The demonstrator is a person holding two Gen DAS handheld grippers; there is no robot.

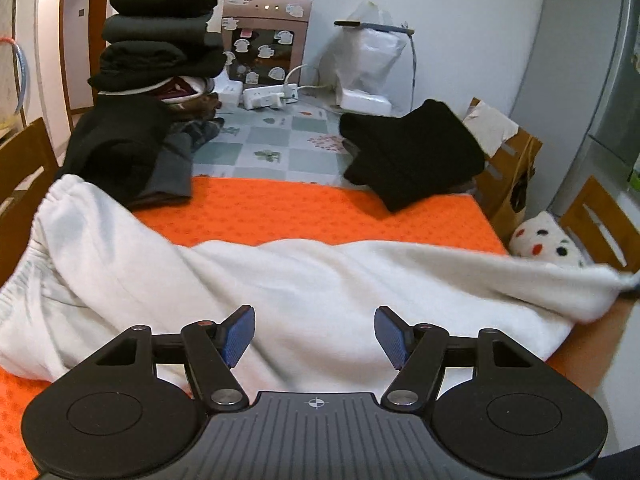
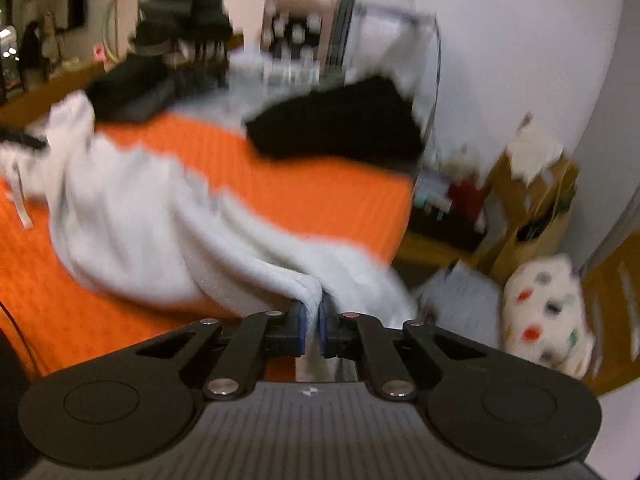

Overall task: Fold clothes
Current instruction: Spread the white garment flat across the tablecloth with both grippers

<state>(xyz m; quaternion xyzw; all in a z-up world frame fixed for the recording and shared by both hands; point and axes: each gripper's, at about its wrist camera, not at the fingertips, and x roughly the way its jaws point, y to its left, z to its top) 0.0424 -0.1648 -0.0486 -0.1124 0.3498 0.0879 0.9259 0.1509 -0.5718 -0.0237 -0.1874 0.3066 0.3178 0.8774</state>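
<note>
White sweatpants (image 1: 248, 280) lie stretched across the orange mat (image 1: 304, 212), the elastic waistband at the left. My left gripper (image 1: 315, 334) hovers open just above the middle of the pants, blue pads apart with nothing between them. At the far right the leg end is lifted off the mat and pulled toward the table edge. In the blurred right wrist view my right gripper (image 2: 314, 322) is shut on a fold of the white sweatpants (image 2: 160, 216) at that leg end, the cloth pinched between the pads.
A tall stack of folded dark clothes (image 1: 160, 36) and a loose dark pile (image 1: 124, 152) stand at the back left. A folded black garment (image 1: 412, 152) lies back right. A spotted plush (image 1: 548, 240), a paper bag (image 1: 508, 176) and wooden chairs sit beyond the right edge.
</note>
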